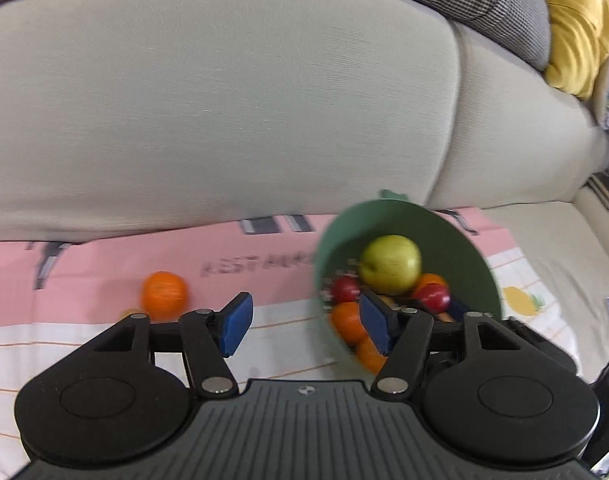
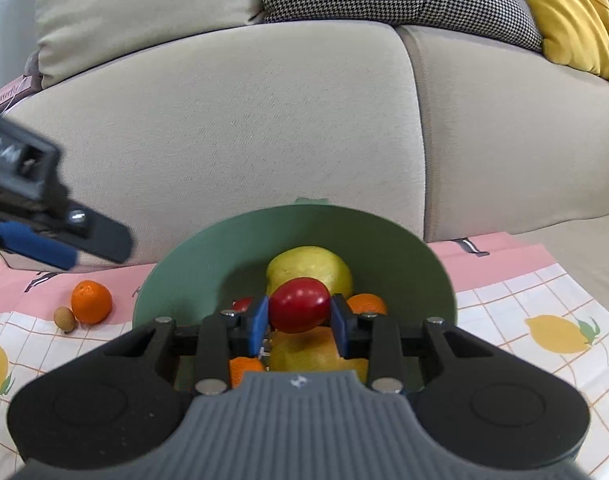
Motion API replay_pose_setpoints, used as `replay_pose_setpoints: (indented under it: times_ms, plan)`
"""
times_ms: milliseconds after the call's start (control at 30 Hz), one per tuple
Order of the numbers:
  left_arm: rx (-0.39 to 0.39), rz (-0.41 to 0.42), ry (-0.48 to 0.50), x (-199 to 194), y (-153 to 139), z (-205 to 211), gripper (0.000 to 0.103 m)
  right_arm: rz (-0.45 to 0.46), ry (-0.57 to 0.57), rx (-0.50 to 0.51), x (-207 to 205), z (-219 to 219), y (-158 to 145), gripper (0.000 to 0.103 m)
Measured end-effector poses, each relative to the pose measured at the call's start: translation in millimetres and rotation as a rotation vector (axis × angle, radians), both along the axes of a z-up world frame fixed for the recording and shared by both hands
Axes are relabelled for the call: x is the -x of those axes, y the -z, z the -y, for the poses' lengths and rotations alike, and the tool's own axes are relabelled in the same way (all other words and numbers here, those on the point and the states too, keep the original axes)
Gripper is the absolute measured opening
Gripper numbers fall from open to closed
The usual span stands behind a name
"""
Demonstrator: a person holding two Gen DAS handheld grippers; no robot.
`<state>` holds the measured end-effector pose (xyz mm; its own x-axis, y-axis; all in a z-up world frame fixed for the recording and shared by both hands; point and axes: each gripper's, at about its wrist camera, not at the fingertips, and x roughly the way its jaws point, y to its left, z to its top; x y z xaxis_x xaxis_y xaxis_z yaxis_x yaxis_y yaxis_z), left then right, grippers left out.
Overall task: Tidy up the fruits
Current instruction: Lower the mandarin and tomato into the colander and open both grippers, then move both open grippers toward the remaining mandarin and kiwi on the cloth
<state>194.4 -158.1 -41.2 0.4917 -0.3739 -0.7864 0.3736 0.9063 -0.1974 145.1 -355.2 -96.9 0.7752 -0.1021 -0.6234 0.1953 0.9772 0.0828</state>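
Observation:
A green bowl (image 2: 384,248) on the patterned cloth holds a yellow-green apple (image 2: 316,264), oranges and small red fruits. My right gripper (image 2: 299,320) is shut on a small red fruit (image 2: 300,308) just above the bowl's contents. In the left wrist view the bowl (image 1: 456,240) sits to the right, with the apple (image 1: 390,264) on top of the pile. My left gripper (image 1: 306,320) is open and empty, left of the bowl's middle, its right finger over the bowl's edge. A loose orange (image 1: 163,295) lies on the cloth to the left, seen again as the orange (image 2: 91,302).
A small brown round fruit (image 2: 65,319) lies beside the loose orange. The cloth (image 2: 524,292) covers a beige sofa seat; the sofa back (image 2: 244,120) rises right behind the bowl. Checked and yellow cushions (image 2: 564,12) sit at the upper right.

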Motion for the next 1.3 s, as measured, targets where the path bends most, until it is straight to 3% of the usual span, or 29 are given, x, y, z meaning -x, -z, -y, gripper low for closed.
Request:
replay_pose_setpoints:
  times_ms: [567,900,1100,1300]
  plan:
    - [-0.102,-0.013,-0.119,8,21,-54,0.072,-0.022,-0.019,0.033,-5,-8,6,0.033]
    - [-0.087,0.019,-0.154,17,17,-74,0.072,0.026,0.015,0.033,4,-11,-2,0.061]
    - [-0.082,0.068,-0.162,24,12,-85,0.072,0.09,-0.025,0.074,18,-36,-11,0.068]
    - [-0.065,0.084,-0.158,31,9,-95,0.072,0.073,-0.161,0.111,26,-76,-7,0.07]
